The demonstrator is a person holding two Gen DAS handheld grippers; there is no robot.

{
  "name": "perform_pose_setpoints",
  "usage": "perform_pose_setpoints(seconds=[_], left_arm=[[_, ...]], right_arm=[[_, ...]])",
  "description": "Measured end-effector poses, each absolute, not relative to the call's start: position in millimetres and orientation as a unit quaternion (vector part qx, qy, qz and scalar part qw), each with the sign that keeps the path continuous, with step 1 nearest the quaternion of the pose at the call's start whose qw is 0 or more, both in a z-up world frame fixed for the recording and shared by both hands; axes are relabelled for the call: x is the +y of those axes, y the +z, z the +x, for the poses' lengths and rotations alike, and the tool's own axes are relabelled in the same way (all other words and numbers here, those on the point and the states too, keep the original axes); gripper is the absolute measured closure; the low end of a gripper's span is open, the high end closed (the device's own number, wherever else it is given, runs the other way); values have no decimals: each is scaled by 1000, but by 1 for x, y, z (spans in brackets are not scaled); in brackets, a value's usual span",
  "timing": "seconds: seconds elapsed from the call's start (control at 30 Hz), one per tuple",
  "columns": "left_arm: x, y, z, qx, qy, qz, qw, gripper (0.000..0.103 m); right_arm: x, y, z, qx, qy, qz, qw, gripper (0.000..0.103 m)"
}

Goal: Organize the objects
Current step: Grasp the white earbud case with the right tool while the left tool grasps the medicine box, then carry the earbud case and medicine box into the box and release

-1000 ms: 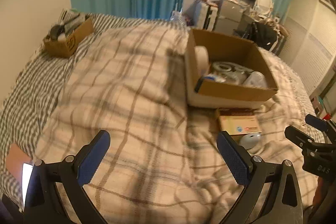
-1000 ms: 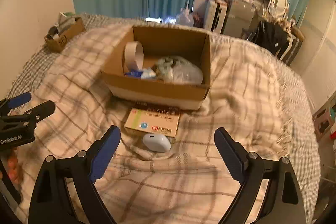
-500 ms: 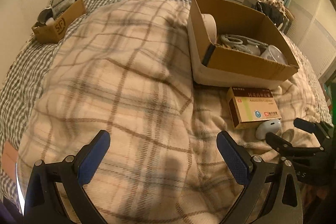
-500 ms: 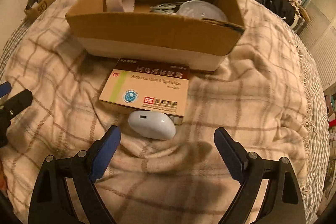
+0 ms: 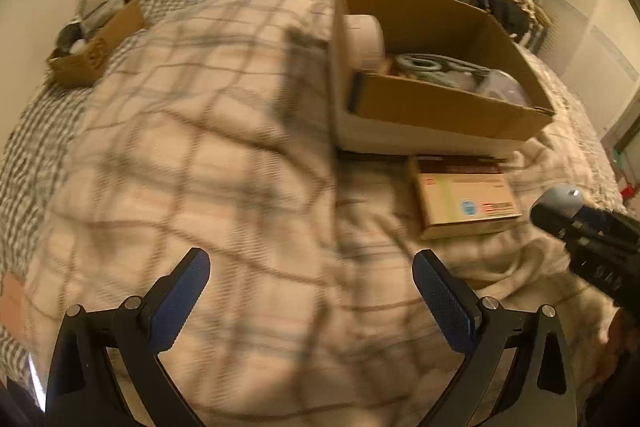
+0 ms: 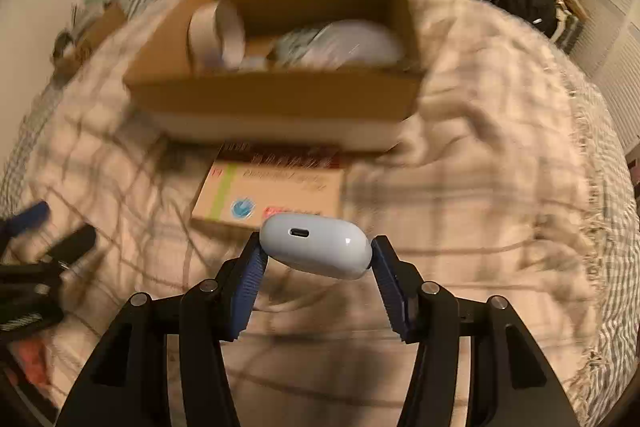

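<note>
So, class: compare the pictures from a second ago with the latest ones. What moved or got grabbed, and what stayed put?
The right gripper went down to the white earbud case, shut on it and lifted it off the blanket. The left gripper stayed open and empty. The medicine box and cardboard box stayed where they were.

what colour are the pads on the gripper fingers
Blue, ribbed pads on black fingers, clearest in the right wrist view, where the right gripper clamps the white earbud case.
</note>
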State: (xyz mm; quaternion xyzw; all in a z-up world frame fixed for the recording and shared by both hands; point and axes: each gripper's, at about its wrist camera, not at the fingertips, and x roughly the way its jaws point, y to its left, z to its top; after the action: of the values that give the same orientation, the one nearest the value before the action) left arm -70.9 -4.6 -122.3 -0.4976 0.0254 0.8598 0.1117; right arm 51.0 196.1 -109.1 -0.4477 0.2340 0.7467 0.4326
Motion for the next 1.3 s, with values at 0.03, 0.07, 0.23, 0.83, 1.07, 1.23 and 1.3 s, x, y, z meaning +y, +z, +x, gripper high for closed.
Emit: perform_pose_setpoints(seconds=[0.03, 0.07, 0.23, 0.83, 1.07, 1.23, 1.3], left_arm=[[4, -123, -73, 27, 859, -498, 119, 0], [13, -123, -75, 29, 858, -498, 126, 0], [57, -135, -94, 35, 850, -506, 145, 0], [136, -202, -131, -2, 774, -573, 269, 2], [152, -155, -95, 95, 801, -514, 292, 72], [136, -122, -77, 96, 816, -489, 293, 74], [129, -108, -70, 100, 824, -478, 287, 74]], right_arm=[[200, -103, 59, 231, 745, -444, 440, 50], [204, -99, 66, 229, 744, -440, 447, 50], [226, -95, 91, 233, 731, -426, 479, 50], [241, -118, 112, 291, 744, -397, 453, 50], [231, -106, 119, 276, 740, -397, 466, 50], [215, -90, 123, 261, 744, -393, 473, 50], [207, -83, 122, 254, 746, -391, 475, 50]])
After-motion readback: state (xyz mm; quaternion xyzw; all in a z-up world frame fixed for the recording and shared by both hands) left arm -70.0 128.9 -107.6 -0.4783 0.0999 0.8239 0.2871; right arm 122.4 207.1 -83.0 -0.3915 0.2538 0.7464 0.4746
